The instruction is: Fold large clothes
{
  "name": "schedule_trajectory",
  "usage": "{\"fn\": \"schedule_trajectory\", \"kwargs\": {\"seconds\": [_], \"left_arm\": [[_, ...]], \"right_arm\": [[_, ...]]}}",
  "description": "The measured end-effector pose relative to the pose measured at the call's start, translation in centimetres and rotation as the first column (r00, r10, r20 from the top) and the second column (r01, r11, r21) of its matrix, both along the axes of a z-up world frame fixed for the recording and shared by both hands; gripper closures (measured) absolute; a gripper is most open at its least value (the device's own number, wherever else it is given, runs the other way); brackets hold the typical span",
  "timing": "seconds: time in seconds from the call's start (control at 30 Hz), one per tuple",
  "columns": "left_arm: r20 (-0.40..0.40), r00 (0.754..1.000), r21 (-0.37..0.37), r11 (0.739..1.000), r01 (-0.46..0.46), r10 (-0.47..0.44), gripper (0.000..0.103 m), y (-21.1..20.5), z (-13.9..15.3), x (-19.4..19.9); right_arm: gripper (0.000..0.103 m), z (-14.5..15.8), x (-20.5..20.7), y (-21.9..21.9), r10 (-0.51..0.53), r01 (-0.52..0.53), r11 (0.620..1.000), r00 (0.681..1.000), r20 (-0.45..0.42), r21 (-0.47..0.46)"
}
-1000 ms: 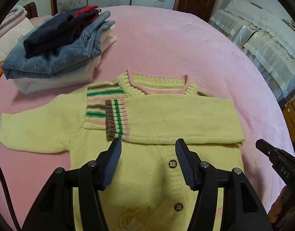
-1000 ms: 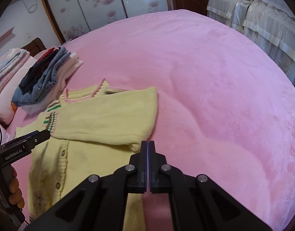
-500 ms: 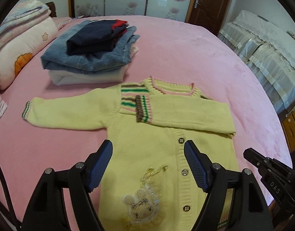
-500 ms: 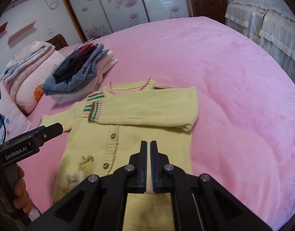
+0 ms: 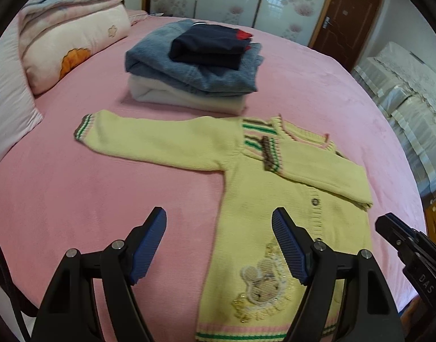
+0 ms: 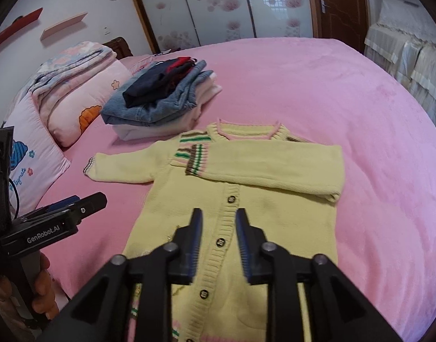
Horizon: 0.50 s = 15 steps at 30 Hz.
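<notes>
A yellow knit cardigan (image 5: 252, 193) (image 6: 275, 205) lies flat, front up, on the pink bed cover (image 5: 75, 199). One sleeve (image 6: 269, 168) is folded across its chest. The other sleeve (image 5: 161, 142) (image 6: 124, 165) stretches out flat to the left. My left gripper (image 5: 218, 216) hovers open above the cardigan's left edge with nothing between its blue pads. It also shows from the side as my left gripper (image 6: 89, 199) in the right wrist view. My right gripper (image 6: 219, 213) hangs over the button placket, its jaws opening and holding nothing.
A stack of folded clothes (image 5: 201, 65) (image 6: 161, 97), denim with dark items on top, sits just behind the cardigan. Pillows and a folded quilt (image 5: 69, 42) line the left side. Covered furniture (image 5: 403, 94) stands beyond the bed's right edge.
Both grippers have drawn back and up from the cardigan, so more of it shows. The right jaws went from shut to parted. The left jaws widened.
</notes>
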State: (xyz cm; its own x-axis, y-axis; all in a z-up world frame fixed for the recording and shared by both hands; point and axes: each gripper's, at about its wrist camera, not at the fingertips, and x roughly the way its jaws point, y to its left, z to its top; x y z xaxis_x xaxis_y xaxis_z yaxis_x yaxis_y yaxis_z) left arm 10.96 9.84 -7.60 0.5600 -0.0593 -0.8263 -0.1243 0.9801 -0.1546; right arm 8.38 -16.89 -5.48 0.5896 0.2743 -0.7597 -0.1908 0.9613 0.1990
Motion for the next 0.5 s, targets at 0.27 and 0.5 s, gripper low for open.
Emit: {"fn": "schedule_trajectory", "kwargs": {"seconds": [0.27, 0.5], "left_arm": [[-0.027, 0.993, -0.005, 0.993, -0.116, 0.116, 0.028, 5.4, -3.8, 1.8], [-0.048, 0.978, -0.033, 0.979, -0.203, 0.202, 0.028, 10.5, -6.7, 5.0]], "right_arm": [[0.076, -1.5, 2.0, 3.9, 0.057, -0.058, 0.998, 0.998, -0.033, -0.031], [0.076, -2.5, 3.7, 6.8, 0.076, -0.076, 0.997, 0.996, -0.045, -0.016]]}}
